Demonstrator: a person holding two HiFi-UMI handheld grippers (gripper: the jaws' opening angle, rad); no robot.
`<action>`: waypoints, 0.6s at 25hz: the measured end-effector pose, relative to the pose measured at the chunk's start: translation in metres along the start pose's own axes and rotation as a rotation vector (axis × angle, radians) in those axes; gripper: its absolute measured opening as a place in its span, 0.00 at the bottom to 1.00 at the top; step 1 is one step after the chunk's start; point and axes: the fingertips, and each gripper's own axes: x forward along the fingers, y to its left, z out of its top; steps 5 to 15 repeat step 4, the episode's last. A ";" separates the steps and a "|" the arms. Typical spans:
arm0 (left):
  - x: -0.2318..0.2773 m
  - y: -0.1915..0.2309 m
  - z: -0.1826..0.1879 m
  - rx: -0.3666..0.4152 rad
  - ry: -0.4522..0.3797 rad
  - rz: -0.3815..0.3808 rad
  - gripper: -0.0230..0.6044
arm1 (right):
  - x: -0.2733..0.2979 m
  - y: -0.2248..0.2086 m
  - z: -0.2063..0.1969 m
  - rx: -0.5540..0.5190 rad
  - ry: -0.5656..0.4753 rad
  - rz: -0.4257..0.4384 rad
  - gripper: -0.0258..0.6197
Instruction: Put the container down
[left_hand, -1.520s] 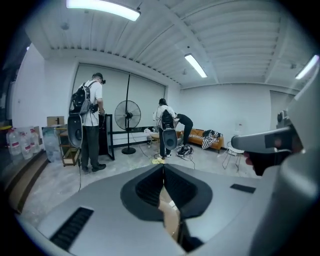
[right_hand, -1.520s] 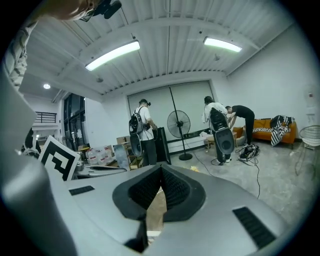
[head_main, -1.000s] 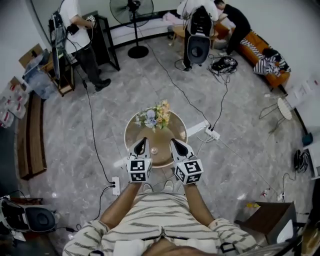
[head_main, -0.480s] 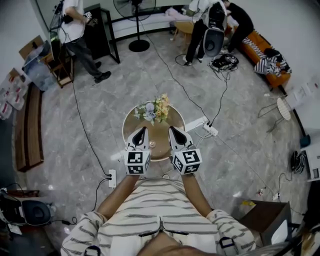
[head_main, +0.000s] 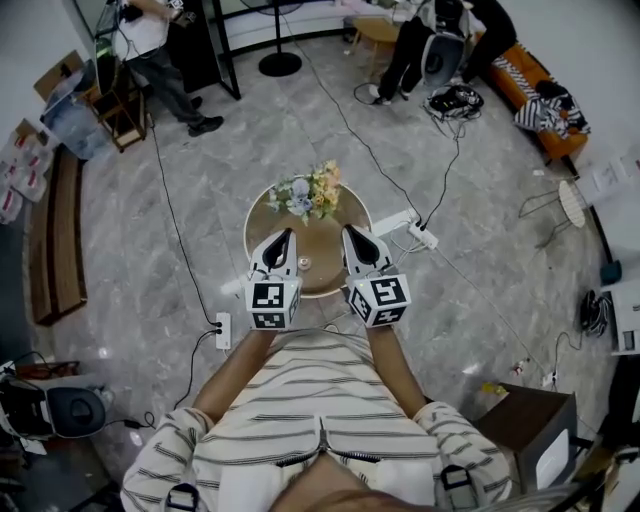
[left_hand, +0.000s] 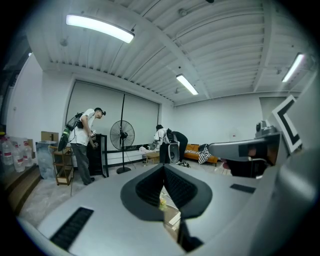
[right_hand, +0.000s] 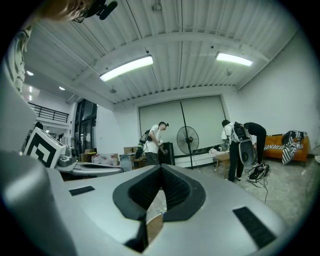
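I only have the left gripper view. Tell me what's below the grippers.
Observer: A round table. The left gripper and right gripper hang over its near edge.
Operator: Say what's between them.
Observer: A small pale thing on the tabletop. It is too small to tell if it's the container.
Operator: Check the right jaws.
Observer: In the right gripper view they are together, with nothing between them.
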 end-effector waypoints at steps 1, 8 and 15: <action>0.001 0.000 -0.001 0.000 0.000 0.000 0.03 | 0.000 -0.001 -0.001 0.000 -0.001 -0.001 0.05; 0.004 -0.001 -0.003 0.001 -0.008 0.003 0.03 | 0.001 -0.005 -0.003 -0.002 -0.001 -0.001 0.05; 0.004 -0.001 -0.003 0.001 -0.008 0.003 0.03 | 0.001 -0.005 -0.003 -0.002 -0.001 -0.001 0.05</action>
